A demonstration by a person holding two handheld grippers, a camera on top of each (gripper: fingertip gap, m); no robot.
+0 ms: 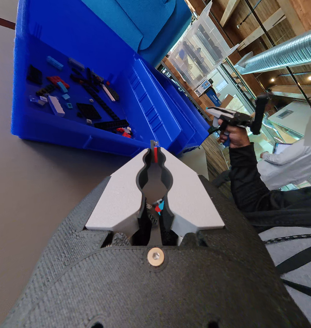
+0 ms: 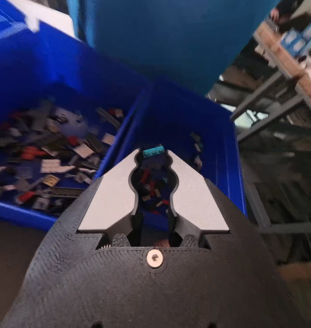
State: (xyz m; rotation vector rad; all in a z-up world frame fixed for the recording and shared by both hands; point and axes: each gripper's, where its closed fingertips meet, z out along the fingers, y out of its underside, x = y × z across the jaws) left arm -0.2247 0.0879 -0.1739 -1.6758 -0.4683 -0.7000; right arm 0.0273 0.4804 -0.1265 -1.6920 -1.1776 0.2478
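My left gripper (image 1: pixel 154 148) is shut on a thin red plate (image 1: pixel 156 156) held edge-on, with a small grey and clear piece (image 1: pixel 154 143) at its tip. It hovers just in front of a blue bin (image 1: pixel 76 134) holding several black, red, white and light-blue bricks. My right gripper (image 2: pixel 153 154) is shut on a teal three-stud plate (image 2: pixel 153 151), held across its fingertips above a blue bin (image 2: pixel 229 159) with a few bricks. The right gripper (image 1: pixel 211 111) also shows in the left wrist view, raised in a hand.
A second blue bin (image 2: pixel 12 211), full of mixed bricks, stands left of the one under my right gripper. More blue bins (image 1: pixel 168 113) are lined up on the grey table (image 1: pixel 36 177). A person in white (image 1: pixel 284 159) sits beyond. A blue panel (image 2: pixel 168 44) rises behind the bins. Tip to tip, the grippers are about 45 cm apart.
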